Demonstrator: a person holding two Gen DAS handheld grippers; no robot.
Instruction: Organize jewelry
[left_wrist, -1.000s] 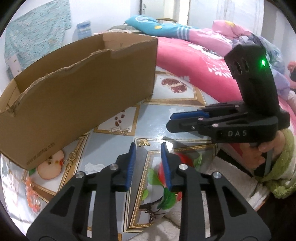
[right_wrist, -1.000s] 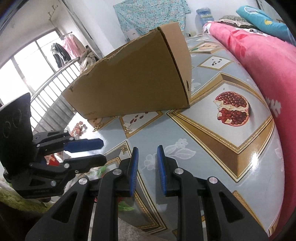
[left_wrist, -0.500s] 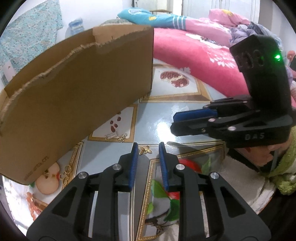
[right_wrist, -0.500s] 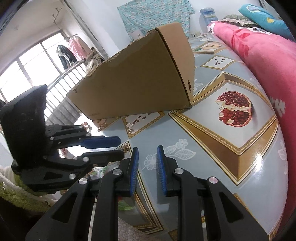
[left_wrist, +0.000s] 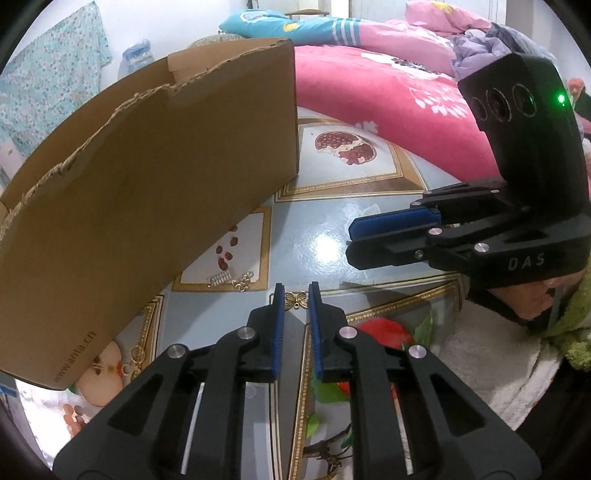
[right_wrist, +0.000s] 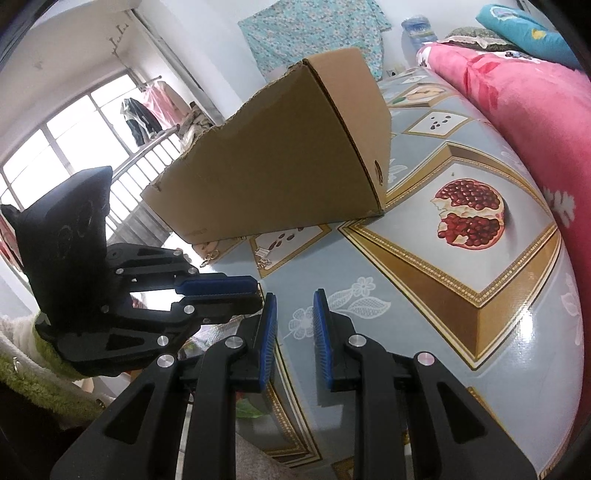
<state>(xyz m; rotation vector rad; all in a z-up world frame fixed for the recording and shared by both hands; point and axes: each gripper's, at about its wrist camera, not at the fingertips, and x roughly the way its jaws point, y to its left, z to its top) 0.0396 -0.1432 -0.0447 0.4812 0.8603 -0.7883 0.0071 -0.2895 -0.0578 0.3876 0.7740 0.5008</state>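
Left wrist: small gold butterfly charm (left_wrist: 296, 299), filigree wings spread

Daylight is coming through a barred window (right_wrist: 62, 136), a pink flowered quilt (left_wrist: 388, 99) is lying beside the glossy fruit-patterned desk (right_wrist: 480, 332).

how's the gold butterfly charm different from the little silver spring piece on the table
The gold butterfly charm is winged and sits between the left gripper fingertips; the silver coiled spring piece is ribbed and lies untouched near the cardboard box. Both rest on the patterned table.
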